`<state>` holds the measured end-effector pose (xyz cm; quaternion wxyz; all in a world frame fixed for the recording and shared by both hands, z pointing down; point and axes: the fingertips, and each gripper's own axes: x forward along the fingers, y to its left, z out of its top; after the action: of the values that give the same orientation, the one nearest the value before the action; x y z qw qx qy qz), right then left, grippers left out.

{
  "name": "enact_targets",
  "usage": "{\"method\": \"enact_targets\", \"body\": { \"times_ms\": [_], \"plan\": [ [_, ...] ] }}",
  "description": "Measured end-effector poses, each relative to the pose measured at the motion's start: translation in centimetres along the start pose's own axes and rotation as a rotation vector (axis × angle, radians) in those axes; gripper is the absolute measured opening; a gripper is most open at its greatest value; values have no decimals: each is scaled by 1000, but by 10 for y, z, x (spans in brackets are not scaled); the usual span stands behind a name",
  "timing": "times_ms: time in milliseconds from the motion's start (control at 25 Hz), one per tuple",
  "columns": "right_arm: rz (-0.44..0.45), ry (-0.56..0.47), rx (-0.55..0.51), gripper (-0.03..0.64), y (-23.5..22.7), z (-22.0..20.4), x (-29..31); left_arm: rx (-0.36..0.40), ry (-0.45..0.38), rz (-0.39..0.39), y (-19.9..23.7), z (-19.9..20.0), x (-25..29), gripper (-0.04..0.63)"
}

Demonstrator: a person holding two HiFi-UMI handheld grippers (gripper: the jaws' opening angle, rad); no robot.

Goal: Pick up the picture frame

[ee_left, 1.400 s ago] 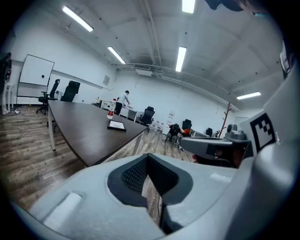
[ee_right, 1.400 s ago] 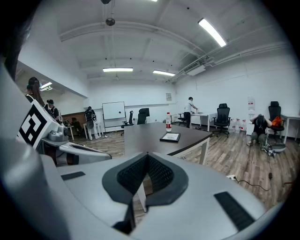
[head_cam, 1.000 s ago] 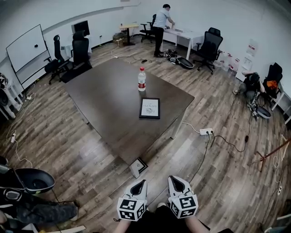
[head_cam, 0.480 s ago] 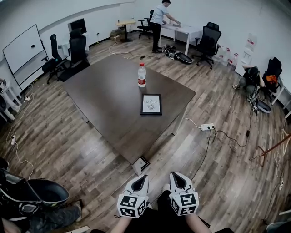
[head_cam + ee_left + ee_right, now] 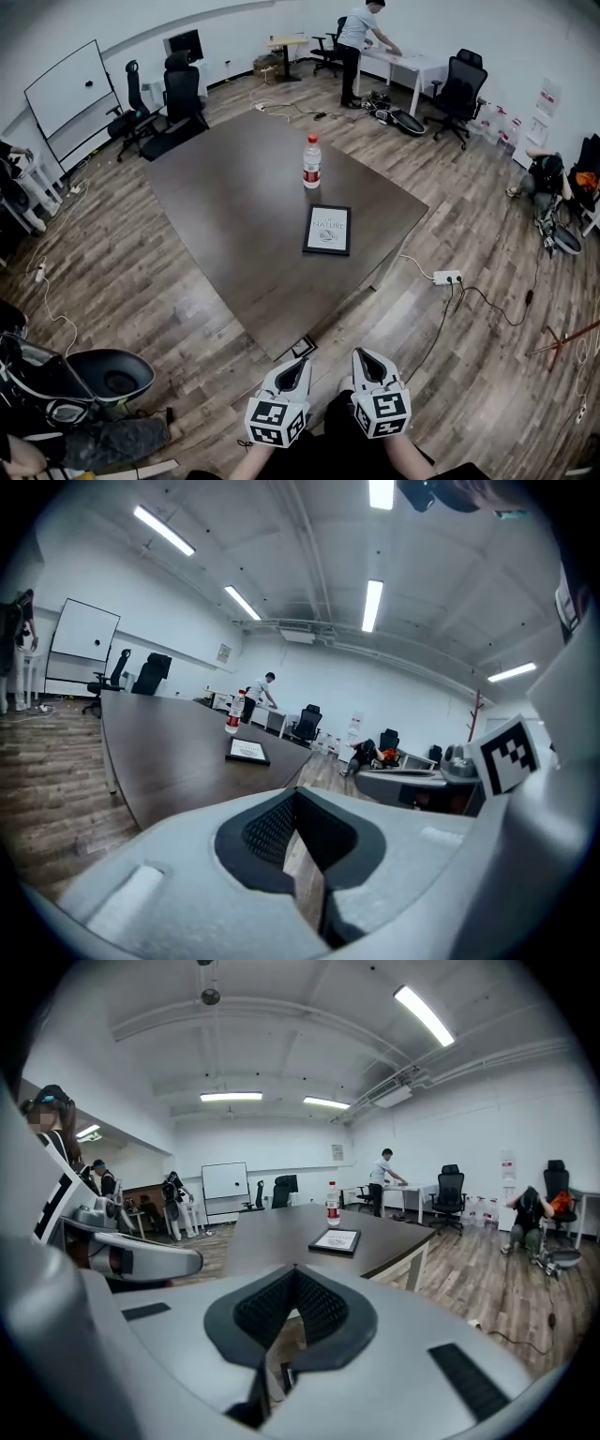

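Both pairs of fingers closed, empty: left gripper, right gripper | picture frame flat on surface, well ahead of fingers | I judge it light, stiff, maybe glass; pinch one edge.

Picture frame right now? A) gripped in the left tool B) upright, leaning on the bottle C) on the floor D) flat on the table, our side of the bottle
D: the picture frame lies flat on the table, apart from the bottle and on its near side.
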<state>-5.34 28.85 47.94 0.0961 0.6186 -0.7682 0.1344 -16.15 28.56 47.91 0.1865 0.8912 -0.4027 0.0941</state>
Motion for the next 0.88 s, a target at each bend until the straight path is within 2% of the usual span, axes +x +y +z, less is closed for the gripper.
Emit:
{"method": "enact_targets", "body": {
  "times_ms": [360, 600, 880],
  "plan": [
    [118, 38, -47, 6, -63, 23, 59, -25, 15, 102, 0, 24, 83, 9],
    [153, 39, -48, 6, -97, 29, 79, -40, 43, 67, -18, 29, 131, 9],
    [226, 48, -104, 7, -115, 32, 100, -40, 48, 100, -28, 35, 171, 9]
  ]
}}
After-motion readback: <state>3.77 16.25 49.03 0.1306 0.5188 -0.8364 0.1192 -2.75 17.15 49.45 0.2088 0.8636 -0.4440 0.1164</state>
